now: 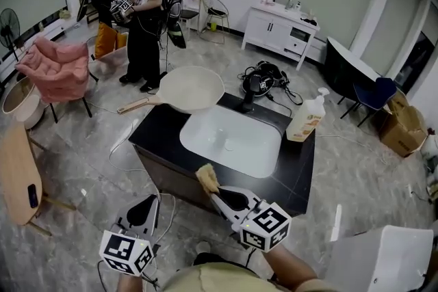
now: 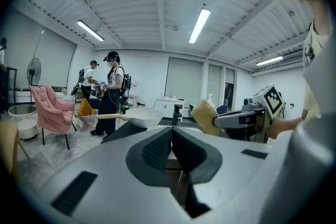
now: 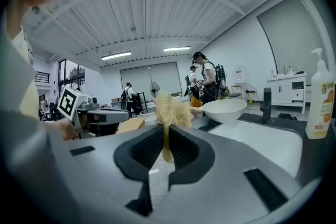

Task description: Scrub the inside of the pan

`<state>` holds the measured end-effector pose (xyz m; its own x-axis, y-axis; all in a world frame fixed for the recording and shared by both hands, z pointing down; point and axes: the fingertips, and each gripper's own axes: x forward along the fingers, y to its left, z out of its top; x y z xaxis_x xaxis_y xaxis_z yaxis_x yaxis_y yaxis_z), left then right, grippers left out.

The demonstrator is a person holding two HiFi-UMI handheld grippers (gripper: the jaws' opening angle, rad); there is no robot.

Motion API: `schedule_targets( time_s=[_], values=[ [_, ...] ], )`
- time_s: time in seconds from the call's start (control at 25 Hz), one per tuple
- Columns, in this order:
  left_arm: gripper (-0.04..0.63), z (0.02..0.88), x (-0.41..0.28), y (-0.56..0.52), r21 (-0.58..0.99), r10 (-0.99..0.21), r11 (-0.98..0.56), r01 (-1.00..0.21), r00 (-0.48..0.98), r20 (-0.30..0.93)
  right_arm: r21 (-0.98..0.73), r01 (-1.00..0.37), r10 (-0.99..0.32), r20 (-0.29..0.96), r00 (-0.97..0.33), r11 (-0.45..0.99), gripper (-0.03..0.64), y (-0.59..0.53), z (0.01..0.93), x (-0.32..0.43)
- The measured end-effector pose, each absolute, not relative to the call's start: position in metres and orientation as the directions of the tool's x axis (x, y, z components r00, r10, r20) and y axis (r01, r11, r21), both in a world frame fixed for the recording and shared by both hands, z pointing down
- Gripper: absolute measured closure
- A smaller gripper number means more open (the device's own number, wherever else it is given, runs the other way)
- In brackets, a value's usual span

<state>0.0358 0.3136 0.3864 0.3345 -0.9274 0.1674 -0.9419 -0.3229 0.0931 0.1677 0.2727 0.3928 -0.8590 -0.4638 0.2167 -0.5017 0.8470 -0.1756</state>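
- The room is wide, with a grey stone floor, a pink chair and two people standing at the far wall. Close by is a dark table (image 1: 161, 130) with a white sink (image 1: 233, 140) set into it and a soap bottle (image 1: 306, 121) to the sink's right.
- The pan (image 1: 195, 87) sits at the table's far left corner, beyond the sink. Its wooden handle juts out past the table's edge to the left.
- The right hand-held gripper (image 1: 213, 193) is clamped on a yellow sponge (image 1: 207, 178), which is over the table's near edge and well apart from the pan.
- The left hand-held gripper (image 1: 149, 203) has its jaws pressed together with nothing between them. It is off the table's near left corner.
- Scrubbing looks not yet begun: nothing touches the pan, so the whole job is left.
- The pan is pale cream, shallow and round. Its inside looks smooth and plain, with no dirt that I can make out from here.
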Motion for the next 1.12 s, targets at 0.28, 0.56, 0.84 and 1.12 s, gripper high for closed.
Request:
schedule_targets(
  time_s=[0.28, 0.56, 0.84, 1.12],
  values=[
    [0.581, 0.391, 0.053, 0.273, 0.065, -0.924, -0.307, -0.95, 0.313, 0.218, -0.22, -0.508, -0.465, 0.218, -0.858, 0.833, 0.574, 0.236, 0.408, 0.186],
    [0.581, 0.396, 0.072, 0.245, 0.068, -0.909, -0.339, -0.938, 0.345, 0.235, -0.241, -0.54, -0.496, 0.22, -0.84, 0.806, 0.574, 0.218, 0.418, 0.205],
    [0.581, 0.406, 0.068, 0.221, 0.048, -0.883, -0.38, -0.924, 0.378, 0.28, -0.248, -0.565, -0.52, 0.229, -0.823, 0.787, 0.574, 0.199, 0.424, 0.208],
    [0.58, 0.397, 0.049, 0.188, 0.039, -0.889, -0.379, -0.925, 0.375, 0.262, -0.234, -0.58, -0.529, 0.245, -0.812, 0.781, 0.574, 0.166, 0.418, 0.198]
  ],
)
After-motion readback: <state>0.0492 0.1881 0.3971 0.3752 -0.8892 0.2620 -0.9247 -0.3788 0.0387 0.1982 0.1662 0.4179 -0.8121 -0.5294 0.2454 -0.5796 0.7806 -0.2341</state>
